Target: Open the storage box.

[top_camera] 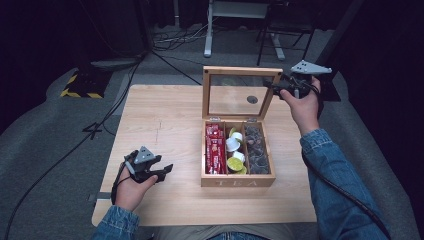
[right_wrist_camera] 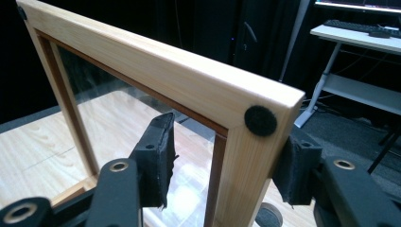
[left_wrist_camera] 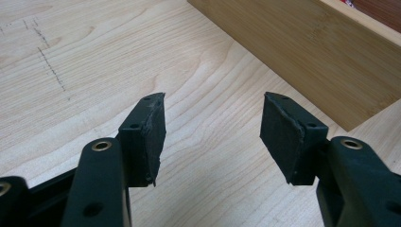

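A wooden tea box (top_camera: 237, 181) stands open on the table, its glass-paned lid (top_camera: 240, 72) upright at the back. Red packets (top_camera: 215, 150) fill its left compartment, white and green capsules (top_camera: 234, 150) the middle one, dark pieces (top_camera: 256, 147) the right one. My right gripper (top_camera: 272, 86) is at the lid's top right corner. In the right gripper view the lid's frame (right_wrist_camera: 189, 71) stands between the jaws of my right gripper (right_wrist_camera: 229, 137), with a gap at the left pad (right_wrist_camera: 156, 156). My left gripper (top_camera: 167, 171) rests low on the table left of the box, open and empty (left_wrist_camera: 213, 127).
The box's side wall (left_wrist_camera: 307, 52) lies just ahead and to the right of the left jaws. Bare tabletop (top_camera: 160, 120) spreads left of the box. Behind the table are a desk leg (top_camera: 208, 30), a chair base (top_camera: 280, 40), floor cables and a yellow-black striped block (top_camera: 80, 87).
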Available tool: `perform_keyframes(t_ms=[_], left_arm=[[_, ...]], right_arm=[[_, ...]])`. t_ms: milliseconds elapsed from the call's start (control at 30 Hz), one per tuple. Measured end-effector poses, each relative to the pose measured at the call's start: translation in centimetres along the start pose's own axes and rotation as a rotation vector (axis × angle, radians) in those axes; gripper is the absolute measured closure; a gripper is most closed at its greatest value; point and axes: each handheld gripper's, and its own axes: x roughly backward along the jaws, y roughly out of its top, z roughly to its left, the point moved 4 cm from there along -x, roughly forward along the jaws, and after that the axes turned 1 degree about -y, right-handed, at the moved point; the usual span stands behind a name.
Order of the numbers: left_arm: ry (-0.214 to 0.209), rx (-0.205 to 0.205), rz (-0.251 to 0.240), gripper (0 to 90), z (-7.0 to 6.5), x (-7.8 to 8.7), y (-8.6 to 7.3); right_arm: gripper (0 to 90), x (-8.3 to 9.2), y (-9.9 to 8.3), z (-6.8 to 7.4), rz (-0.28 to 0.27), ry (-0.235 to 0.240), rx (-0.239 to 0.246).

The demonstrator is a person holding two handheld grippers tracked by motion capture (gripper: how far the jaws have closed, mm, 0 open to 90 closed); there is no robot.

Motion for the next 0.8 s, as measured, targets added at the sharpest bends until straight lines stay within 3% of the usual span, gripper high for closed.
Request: perform_keyframes(t_ms=[433,800], left_arm=[[-0.020,0.000,0.015,41.0,0.0,-0.5,-0.2],[-0.022,-0.001,0.030,39.5,0.0,-0.8,-0.2]], right_arm=[[43.2,-3.1,-2.8,-1.9,0.085,-0.043,-0.060],[36.6,-4.2,-4.2,-2.1,0.110,-0.056,-0.112]])
